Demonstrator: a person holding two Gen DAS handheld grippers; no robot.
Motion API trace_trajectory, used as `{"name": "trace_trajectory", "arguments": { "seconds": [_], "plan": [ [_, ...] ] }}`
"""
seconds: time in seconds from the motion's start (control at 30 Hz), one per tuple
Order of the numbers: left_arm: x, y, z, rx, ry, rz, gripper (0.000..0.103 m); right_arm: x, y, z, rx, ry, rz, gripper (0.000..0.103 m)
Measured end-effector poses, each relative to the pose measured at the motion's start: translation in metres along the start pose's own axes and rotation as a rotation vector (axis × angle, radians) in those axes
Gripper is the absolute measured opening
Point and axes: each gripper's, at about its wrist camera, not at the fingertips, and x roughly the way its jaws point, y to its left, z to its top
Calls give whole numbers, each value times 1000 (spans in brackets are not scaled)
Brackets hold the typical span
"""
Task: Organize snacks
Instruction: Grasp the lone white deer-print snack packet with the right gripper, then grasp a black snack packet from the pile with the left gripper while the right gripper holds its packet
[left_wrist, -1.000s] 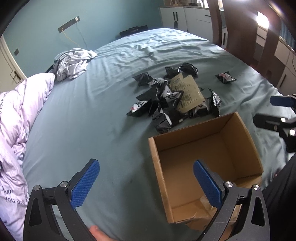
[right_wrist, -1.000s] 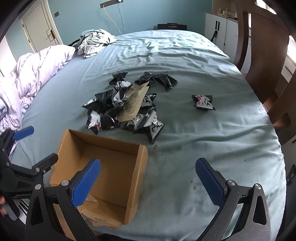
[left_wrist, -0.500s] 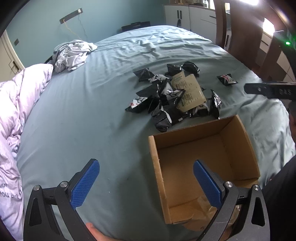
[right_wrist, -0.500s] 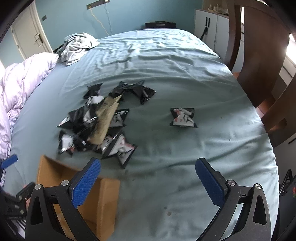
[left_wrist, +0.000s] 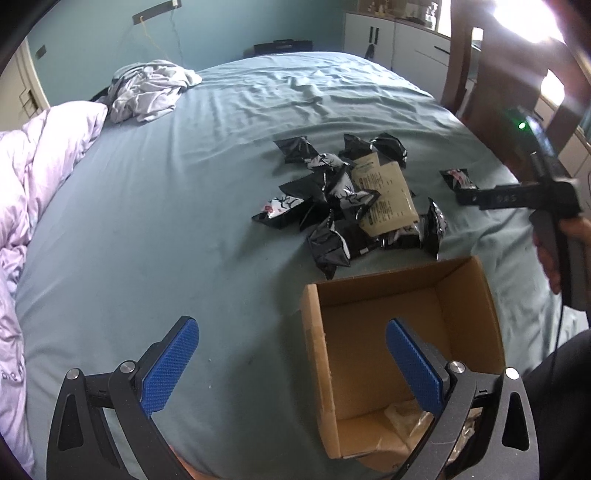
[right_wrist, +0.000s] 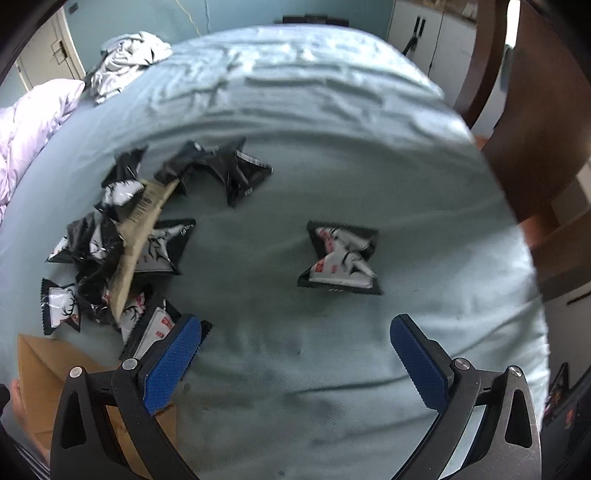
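A pile of black-and-white snack packets (left_wrist: 343, 206) with a tan pouch (left_wrist: 386, 199) on top lies on the bed, just beyond an open cardboard box (left_wrist: 402, 306). One packet (right_wrist: 341, 258) lies apart to the right; it also shows in the left wrist view (left_wrist: 458, 179). My right gripper (right_wrist: 295, 354) is open and empty, low over the sheet just short of that lone packet. My left gripper (left_wrist: 291, 362) is open and empty, straddling the box's left wall. The pile also shows in the right wrist view (right_wrist: 122, 240).
The blue-green bed sheet (left_wrist: 166, 221) spreads to the left. A lilac duvet (left_wrist: 40, 166) and crumpled clothes (left_wrist: 147, 88) lie at the far left. A dark wooden bed frame (right_wrist: 532, 110) stands at the right. White cabinets (left_wrist: 399, 40) stand behind.
My right gripper has moved forward and right, away from the box toward the lone packet, which now looks much closer. My left gripper has stayed over the box.
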Motion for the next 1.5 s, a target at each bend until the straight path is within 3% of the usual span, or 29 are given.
{"name": "trace_trajectory", "arguments": {
  "seconds": [0.13,0.37,0.43,0.47,0.53,0.57,0.6,0.67,0.83,1.0,1.2,1.4,1.5],
  "plan": [
    [5,2,3,-14,14,-14,103,17,-10,14,42,-7,-95,103],
    [12,4,4,-18,31,-6,103,53,-29,37,147,17,-67,100],
    [15,6,4,-25,35,-5,103,63,-33,44,167,19,-54,93],
    [16,7,4,-28,36,-1,103,66,-34,44,172,26,-46,81],
    [19,8,4,-30,43,9,103,73,-36,46,177,36,-49,72],
    [21,9,3,-33,45,13,103,71,-35,46,163,12,-59,54],
    [22,10,4,-36,46,15,103,68,-32,46,141,-6,-58,44],
    [24,12,5,-41,44,16,103,63,-30,46,131,-12,-43,35],
    [23,15,11,-33,15,30,103,35,-25,41,153,-49,80,33],
    [25,17,31,1,-5,16,103,-19,-9,30,152,-131,205,33],
    [60,2,60,31,85,-75,103,-76,-5,-5,132,-191,276,33],
    [92,-23,72,108,141,-56,102,-81,-23,-47,197,-181,301,33],
    [106,-28,72,132,184,-62,76,-76,-24,-56,211,-160,298,33]
  ]
}}
